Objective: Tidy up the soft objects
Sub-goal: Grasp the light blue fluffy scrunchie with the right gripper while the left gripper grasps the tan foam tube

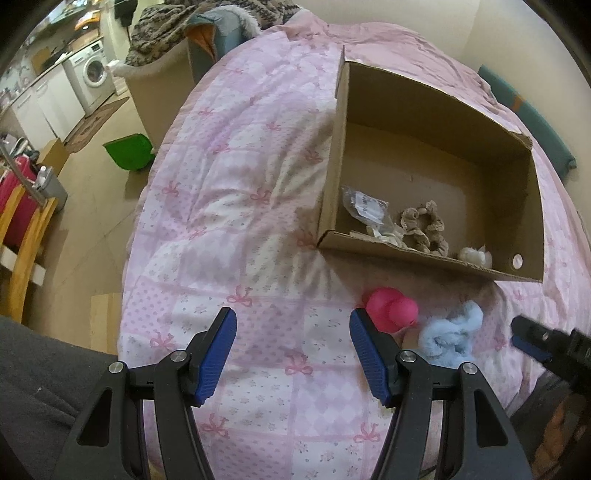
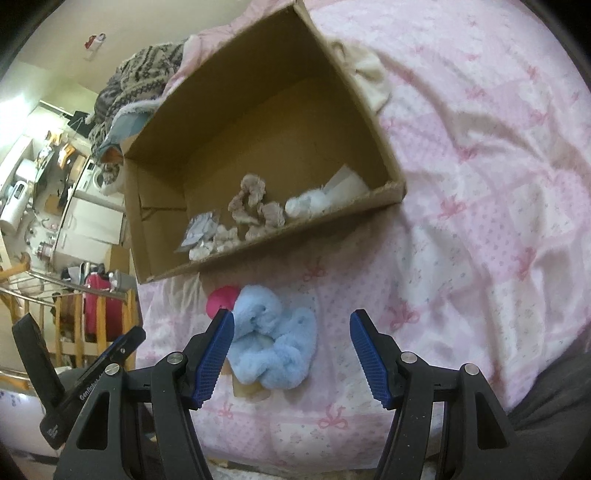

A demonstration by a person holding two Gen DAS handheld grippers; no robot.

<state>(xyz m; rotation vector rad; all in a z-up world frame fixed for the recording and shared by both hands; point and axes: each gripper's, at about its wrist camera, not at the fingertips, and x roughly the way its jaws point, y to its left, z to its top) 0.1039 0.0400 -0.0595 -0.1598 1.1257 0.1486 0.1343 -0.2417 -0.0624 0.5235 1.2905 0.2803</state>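
Note:
An open cardboard box (image 1: 517,177) (image 2: 162,266) lies on the pink quilt. Inside it are a brown scrunchie (image 1: 424,225) (image 2: 255,206), a small plastic packet (image 1: 364,205) (image 2: 199,229), a cream fabric piece (image 1: 388,234) and a white fluffy ball (image 1: 474,254) (image 2: 308,203). In front of the box lie a pink soft toy (image 1: 391,308) (image 2: 221,299) and a light blue fluffy scrunchie (image 1: 452,336) (image 2: 273,343). My left gripper (image 1: 293,354) is open and empty, left of the pink toy. My right gripper (image 2: 291,354) is open, with the blue scrunchie between its fingers near the left one.
The pink patterned quilt (image 1: 236,192) (image 2: 480,166) covers the bed. A cream cloth (image 2: 369,74) lies behind the box. Left of the bed are a green bin (image 1: 129,151), a wooden chair (image 1: 26,236), a washing machine (image 1: 94,74) and piled clothes (image 1: 166,33).

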